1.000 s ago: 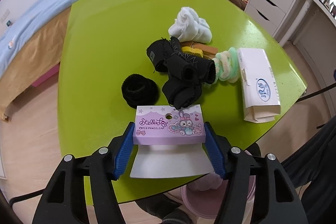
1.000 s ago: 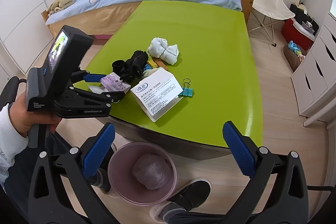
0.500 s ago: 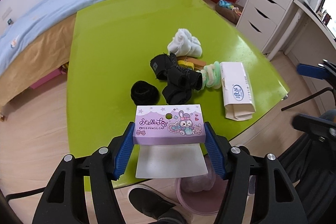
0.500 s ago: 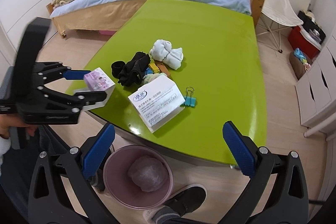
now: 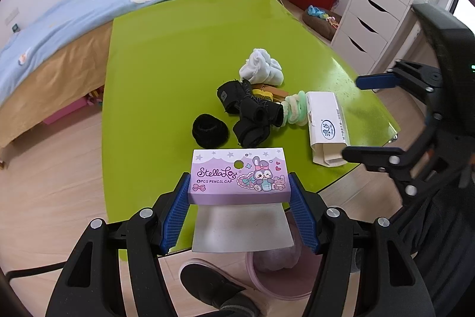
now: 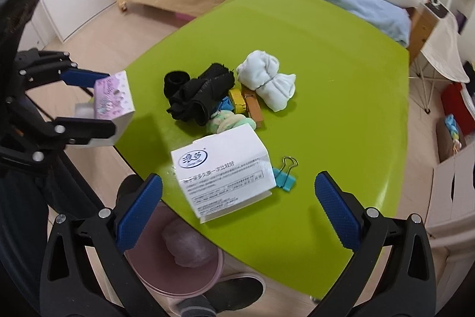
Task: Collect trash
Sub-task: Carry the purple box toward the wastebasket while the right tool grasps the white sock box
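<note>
The left gripper [image 5: 240,205] clamps the purple pencil-cap pack [image 5: 239,176] above the worktop's [image 5: 178,55] near edge; it should carry it squarely over the pink bin [image 6: 175,272] before releasing. The right gripper [image 6: 237,207] hangs open over the white box [image 6: 222,174].

On the table [image 6: 341,73], the carton [image 6: 222,171] lay at the near edge, clip [image 6: 285,178] right, socks [image 6: 202,97] behind, bin [image 6: 175,263] below.

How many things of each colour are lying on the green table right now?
Black: 2, the hair band and the rolled socks
White: 2, the rolled socks and the paper box
Pastel green and white: 1 bunch of scrunchies
Yellow: 1 clip
Brown: 1 clip
Teal: 1 binder clip
Total: 8
</note>
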A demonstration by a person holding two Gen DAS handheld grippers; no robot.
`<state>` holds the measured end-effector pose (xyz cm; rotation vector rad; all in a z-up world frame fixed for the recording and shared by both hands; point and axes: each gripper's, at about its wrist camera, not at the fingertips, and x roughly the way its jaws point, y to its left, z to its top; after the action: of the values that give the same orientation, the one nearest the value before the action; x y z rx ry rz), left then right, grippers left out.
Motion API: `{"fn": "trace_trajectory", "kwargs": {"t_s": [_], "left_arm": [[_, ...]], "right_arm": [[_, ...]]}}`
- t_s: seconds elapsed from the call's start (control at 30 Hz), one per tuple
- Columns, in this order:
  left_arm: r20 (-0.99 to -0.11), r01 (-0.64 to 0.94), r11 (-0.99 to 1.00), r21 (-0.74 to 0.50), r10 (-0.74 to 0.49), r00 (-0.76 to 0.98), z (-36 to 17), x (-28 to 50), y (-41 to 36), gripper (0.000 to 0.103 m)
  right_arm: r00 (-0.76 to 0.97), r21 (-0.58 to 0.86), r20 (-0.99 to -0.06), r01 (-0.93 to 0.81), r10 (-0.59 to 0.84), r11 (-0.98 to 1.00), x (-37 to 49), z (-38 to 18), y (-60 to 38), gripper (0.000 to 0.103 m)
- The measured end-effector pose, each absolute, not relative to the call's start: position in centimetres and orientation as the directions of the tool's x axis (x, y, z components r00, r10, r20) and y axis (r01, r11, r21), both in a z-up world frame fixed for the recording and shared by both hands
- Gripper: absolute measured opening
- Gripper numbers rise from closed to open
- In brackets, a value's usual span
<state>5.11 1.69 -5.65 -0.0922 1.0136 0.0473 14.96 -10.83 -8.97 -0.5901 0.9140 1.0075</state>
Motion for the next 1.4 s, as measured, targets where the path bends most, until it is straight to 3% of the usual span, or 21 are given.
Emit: {"fn": "trace_trajectory", "kwargs": {"t_s": [0.23,0.3,0.37,0.4,1.07,1.4], "left_arm": [[-0.848,-0.083,0.994,-0.067,-0.013,0.530,-5.7,4.9,1.9,0.062],[-0.847,-0.080,0.994,-0.069,-0.016,0.531,-5.7,4.9,1.9,0.062],[-0.846,-0.079,0.994,-0.070,-0.017,0.533,-5.7,4.8,1.9,0.062],[-0.845,-0.078,0.995,-0.069,-0.017,0.534,-5.7,4.8,1.8,0.062],[-0.811,-0.047,0.997,-0.067,-0.027,0.584,-3.8,2.1,-0.3,0.062],[-0.796,0.009,0.996,-0.085,-0.073,0.601,-3.1,-0.1,-2.7,0.062]], "right_arm": [[0.190,0.026,-0.855,-0.914,0.483,0.405,15.6,-9.9,-10.4,0.100],[0.187,0.026,-0.854,-0.916,0.486,0.399,15.5,-10.0,-10.3,0.089],[0.180,0.030,-0.860,-0.916,0.477,0.400,15.5,-10.1,-10.1,0.068],[0.184,0.022,-0.861,-0.918,0.474,0.397,15.4,-10.2,-10.1,0.066],[0.278,0.076,-0.767,-0.856,0.578,0.511,11.6,-5.6,-15.3,0.065],[0.284,0.096,-0.768,-0.835,0.573,0.542,7.5,-4.6,-17.6,0.065]]}}
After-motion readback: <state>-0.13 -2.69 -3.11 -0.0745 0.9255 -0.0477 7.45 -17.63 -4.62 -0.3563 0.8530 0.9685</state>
